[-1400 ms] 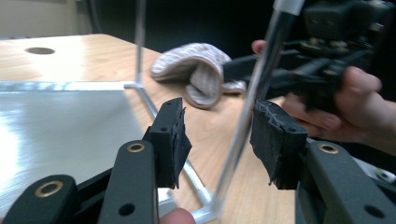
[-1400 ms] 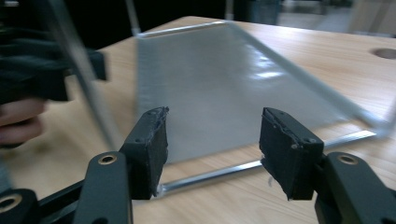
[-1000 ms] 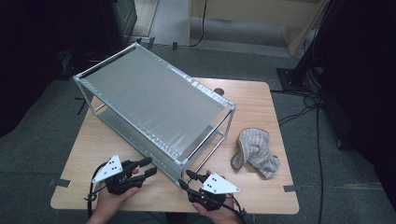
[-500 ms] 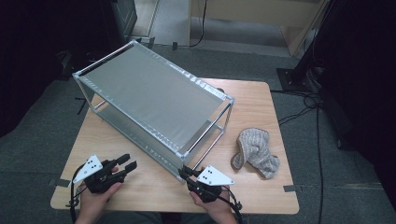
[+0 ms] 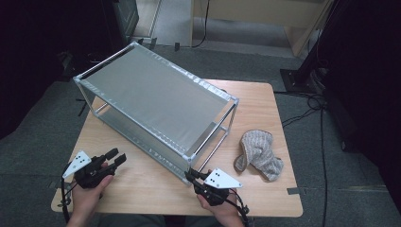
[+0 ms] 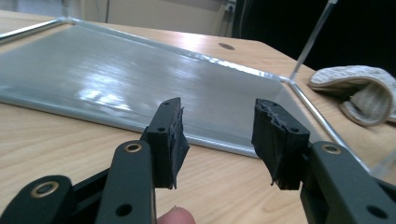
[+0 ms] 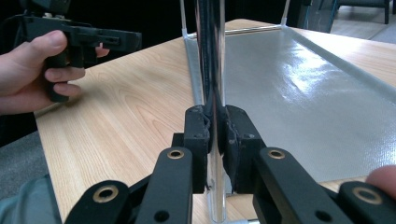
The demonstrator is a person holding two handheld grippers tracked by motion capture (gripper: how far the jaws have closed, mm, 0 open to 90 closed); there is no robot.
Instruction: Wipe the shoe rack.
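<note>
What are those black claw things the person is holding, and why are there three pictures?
They are hand-held grabbing tools with two black fingers each, one per hand. One picture comes from a camera above the light wooden table. The other two come from small cameras riding on the tools, looking along their fingers.

On the table stands a silver metal-framed rack with grey shelves, and beside it lies a crumpled beige knitted cloth.

The right grabbing tool has squeezed its fingers shut on the rack's shiny upright corner post. The left grabbing tool is open and holds nothing, hanging over the table near the rack's long side.
</note>
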